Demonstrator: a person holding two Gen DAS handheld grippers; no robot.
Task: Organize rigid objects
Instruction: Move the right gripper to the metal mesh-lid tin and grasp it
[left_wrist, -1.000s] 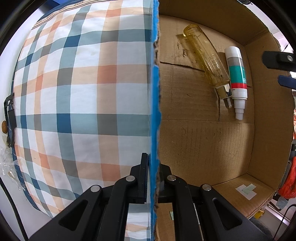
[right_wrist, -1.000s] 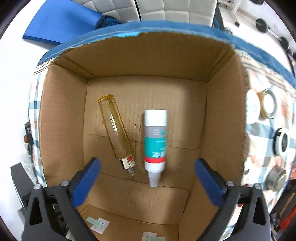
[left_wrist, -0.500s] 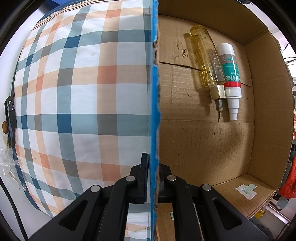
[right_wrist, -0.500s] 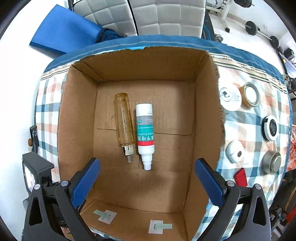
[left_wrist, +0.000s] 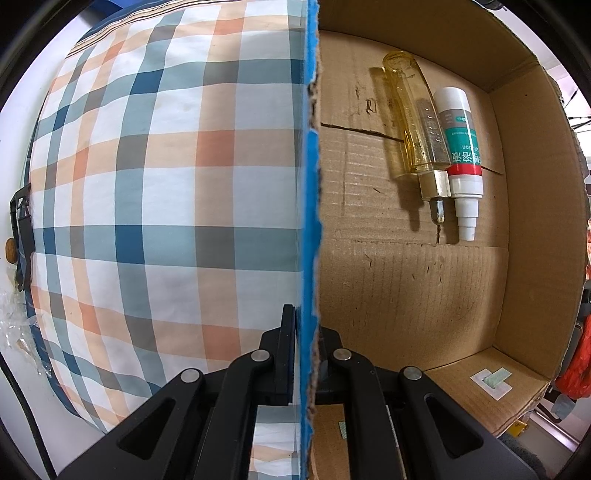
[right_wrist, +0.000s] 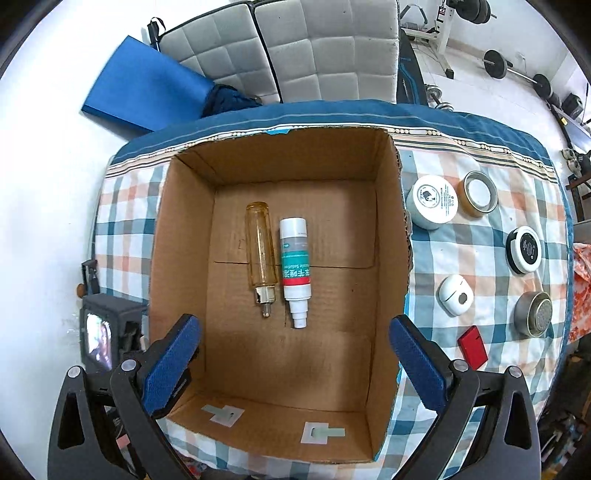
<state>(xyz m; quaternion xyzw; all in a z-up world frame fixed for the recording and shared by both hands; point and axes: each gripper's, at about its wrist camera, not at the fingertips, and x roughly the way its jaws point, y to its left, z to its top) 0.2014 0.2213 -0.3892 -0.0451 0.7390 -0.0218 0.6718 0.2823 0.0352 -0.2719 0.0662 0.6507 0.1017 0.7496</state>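
Two bottles, a yellow bottle (right_wrist: 261, 251) and a white bottle (right_wrist: 294, 266), lie touching side by side on the floor of the cardboard box (right_wrist: 184, 236) on the checkered cloth (right_wrist: 476, 258). Several tins (right_wrist: 432, 201) sit outside right. The left gripper (left_wrist: 308, 332) pinches the box's left wall; the right gripper (right_wrist: 293, 363) hovers wide open above, well clear.

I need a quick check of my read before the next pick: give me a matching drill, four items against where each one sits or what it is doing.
Things:
1. amber bottle
2. red block
3. left gripper
4. right gripper

States:
A. open above the box
B. lying in the box beside the white bottle
C. on the checked cloth, outside the box
D. clamped on the box wall

Pairs: 1-B, 2-C, 3-D, 4-A
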